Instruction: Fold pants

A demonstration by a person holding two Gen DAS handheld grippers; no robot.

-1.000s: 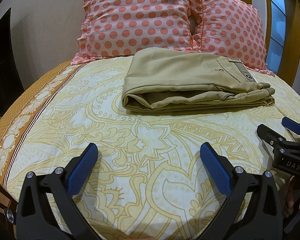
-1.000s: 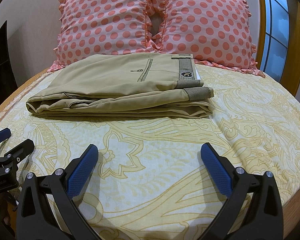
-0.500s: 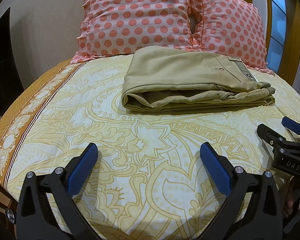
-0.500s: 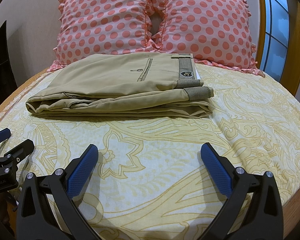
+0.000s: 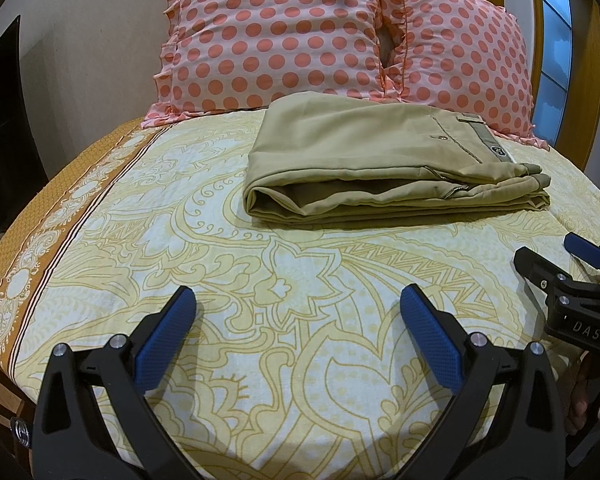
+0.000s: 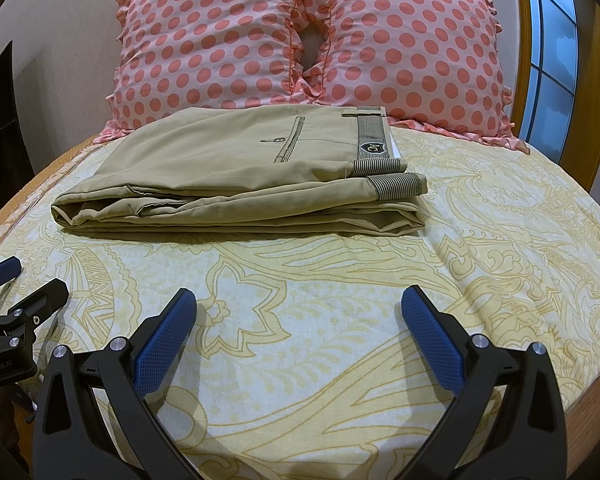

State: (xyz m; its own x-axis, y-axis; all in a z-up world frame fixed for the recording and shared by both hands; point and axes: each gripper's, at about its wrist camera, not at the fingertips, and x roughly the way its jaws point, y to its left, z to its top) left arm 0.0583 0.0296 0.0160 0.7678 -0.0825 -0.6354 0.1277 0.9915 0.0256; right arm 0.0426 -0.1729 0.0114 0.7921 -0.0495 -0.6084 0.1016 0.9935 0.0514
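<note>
Khaki pants point(image 5: 380, 168) lie folded in a flat stack on the yellow patterned bed sheet point(image 5: 300, 320), in front of the pillows; they also show in the right wrist view point(image 6: 240, 176), waistband with striped trim to the right. My left gripper point(image 5: 298, 312) is open and empty, low over the sheet, well short of the pants. My right gripper point(image 6: 299, 312) is open and empty, also short of the pants. Each gripper shows at the edge of the other's view: the right one point(image 5: 572, 276), the left one point(image 6: 16, 296).
Two pink polka-dot pillows point(image 6: 300, 44) stand against the wall behind the pants. The sheet's orange border point(image 5: 32, 264) marks the bed's left edge. A window with a wooden frame point(image 6: 548, 60) is at the right. A dark panel point(image 5: 0, 128) is at the left.
Both grippers have stayed open and nearly still. The left wrist view has shifted very slightly; the pants have not moved.
</note>
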